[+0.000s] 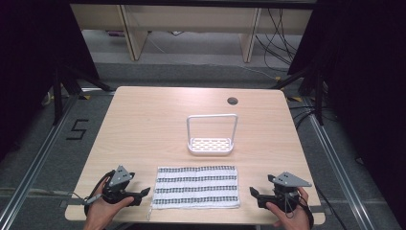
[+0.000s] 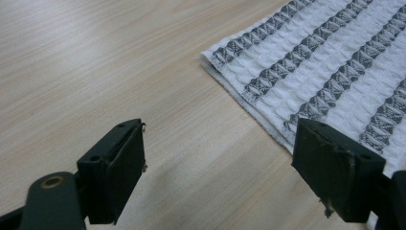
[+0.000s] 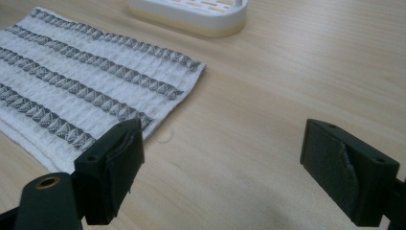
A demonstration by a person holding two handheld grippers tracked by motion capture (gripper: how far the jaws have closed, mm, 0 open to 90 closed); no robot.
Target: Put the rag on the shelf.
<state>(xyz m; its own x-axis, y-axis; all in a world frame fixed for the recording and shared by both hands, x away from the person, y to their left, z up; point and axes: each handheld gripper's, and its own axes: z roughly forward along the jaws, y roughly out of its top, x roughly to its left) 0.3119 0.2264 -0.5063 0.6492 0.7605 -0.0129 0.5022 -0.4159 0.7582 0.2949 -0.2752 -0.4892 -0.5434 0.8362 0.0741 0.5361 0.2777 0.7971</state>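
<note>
In the high view, the left gripper [image 1: 147,192] and the right gripper [image 1: 253,193] rest near the table's [image 1: 143,120] front edge, one on each side of a folded white towel with grey stripes [image 1: 196,186], both pointing inward at it with jaws spread and holding nothing. The towel lies flat between them, close to the front edge, its short sides just beside the jaw tips. Behind it stands a white rack with a tall wire handle [image 1: 211,134], apart from the towel, with bare wood all around and a cable hole [image 1: 232,100] farther back. In the left gripper view, the left gripper [image 2: 218,177] is wide open over bare tabletop; one jaw stands in front of the towel's [image 2: 325,62] edge, whether touching I cannot tell, the other over wood. In the right gripper view, the right gripper [image 3: 222,175] is likewise wide open and empty, one jaw near the towel's [image 3: 81,81] corner, the rack's base [image 3: 191,12] beyond it.
</note>
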